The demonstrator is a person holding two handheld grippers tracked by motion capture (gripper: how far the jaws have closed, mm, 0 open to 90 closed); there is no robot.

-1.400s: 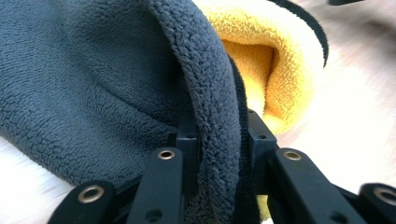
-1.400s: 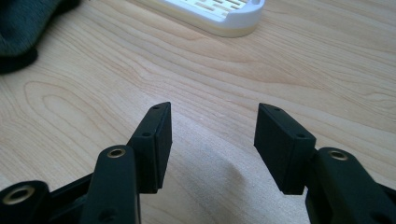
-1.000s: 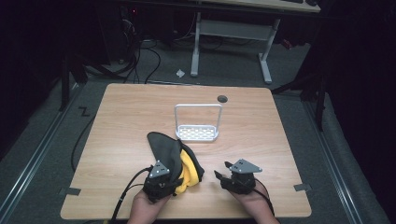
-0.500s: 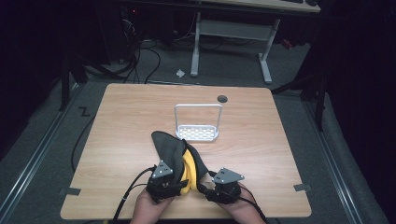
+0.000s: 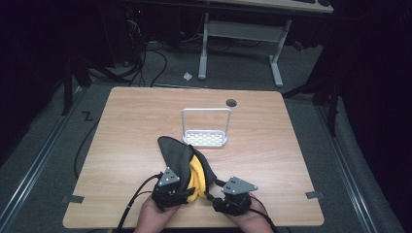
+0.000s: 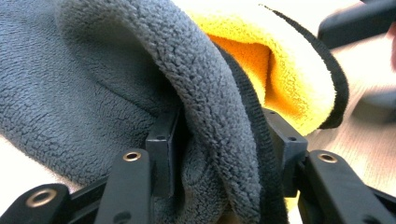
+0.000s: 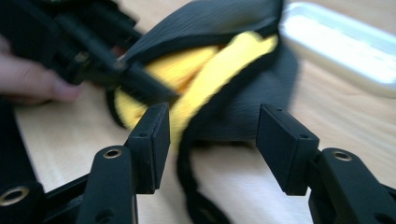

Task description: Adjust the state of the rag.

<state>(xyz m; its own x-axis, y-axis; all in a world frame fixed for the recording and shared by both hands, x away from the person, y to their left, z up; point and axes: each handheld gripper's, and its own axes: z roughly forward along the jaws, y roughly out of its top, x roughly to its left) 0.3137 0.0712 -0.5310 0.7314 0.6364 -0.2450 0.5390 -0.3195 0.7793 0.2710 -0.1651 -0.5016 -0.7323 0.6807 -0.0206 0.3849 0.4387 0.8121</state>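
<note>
Wooden table [image 5: 126,126], bunched grey-and-yellow fleece cloth [image 5: 187,162], black-edged, folded over

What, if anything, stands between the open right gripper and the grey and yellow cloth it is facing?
Nothing visible does. In the right gripper view, bare table lies between the right gripper and the cloth. The left gripper holds another fold, off to the side.

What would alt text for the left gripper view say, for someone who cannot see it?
A thick fold of grey-and-yellow fleece cloth with black edging sits clamped in the left gripper, its two black jaws pressing on either side. Light wooden table shows at right.
</note>
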